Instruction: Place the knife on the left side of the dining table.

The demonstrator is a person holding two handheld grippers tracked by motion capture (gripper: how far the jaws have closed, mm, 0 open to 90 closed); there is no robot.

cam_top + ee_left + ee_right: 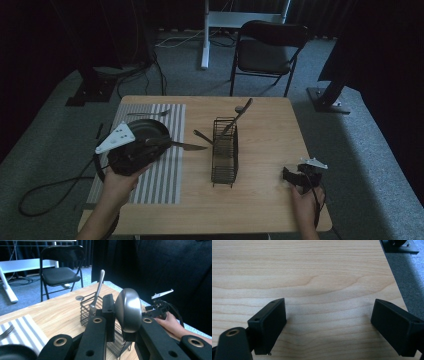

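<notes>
My left gripper (146, 146) hovers above the black plate (150, 129) and is shut on a table knife (182, 146). The blade points right, toward the wire cutlery rack (224, 152). In the left gripper view the knife's rounded steel handle end (128, 310) sits clamped between the jaws, with the rack (86, 308) beyond it. One utensil (241, 113) stands leaning in the rack, and another (202, 135) pokes out on its left. My right gripper (291, 175) rests at the table's front right, open, with bare wood between its fingers (270, 322).
A striped placemat (160, 172) lies under the plate, with a fork (148, 114) at its far end. A folding chair (267, 50) stands beyond the table. The table's right edge (395, 287) runs close to my right gripper. A cable (50, 190) trails off the left side.
</notes>
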